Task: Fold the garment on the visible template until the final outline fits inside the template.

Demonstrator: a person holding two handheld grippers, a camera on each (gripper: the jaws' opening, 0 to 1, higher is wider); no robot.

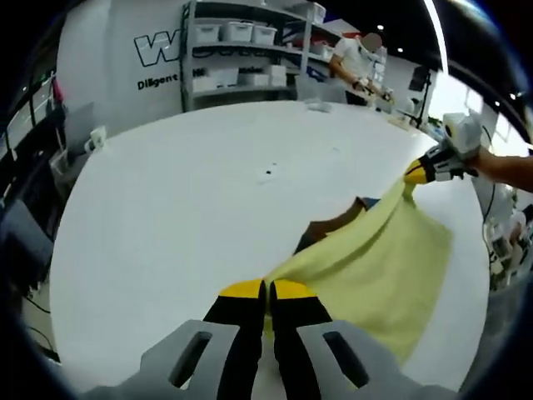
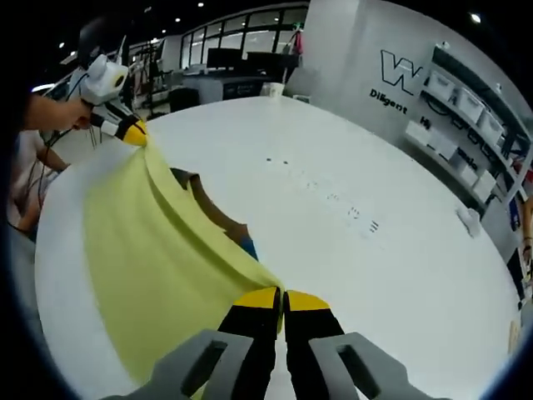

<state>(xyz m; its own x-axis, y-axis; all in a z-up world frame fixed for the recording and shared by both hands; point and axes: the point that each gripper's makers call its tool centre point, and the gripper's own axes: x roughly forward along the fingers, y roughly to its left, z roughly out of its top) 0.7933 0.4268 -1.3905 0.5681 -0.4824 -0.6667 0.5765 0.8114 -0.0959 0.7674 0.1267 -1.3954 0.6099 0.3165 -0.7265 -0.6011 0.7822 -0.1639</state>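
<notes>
Garment (image 1: 391, 258), pale yellow, stretched taut between both grippers above white table (image 1: 183, 208). Left gripper (image 1: 267, 289): jaws together, clamped on garment edge at their tips. Right gripper (image 2: 281, 298): jaws together, clamped on opposite edge. Cloth runs ahead of each jaw pair to other gripper. Brown template (image 2: 218, 215) partly visible on table under raised cloth, blue patch beside it. Shelving (image 1: 241, 50) far beyond left jaws.

pale yellow garment (image 1: 383, 258), white table (image 1: 191, 208), yellow-tipped black tongs (image 1: 267, 292)
</notes>
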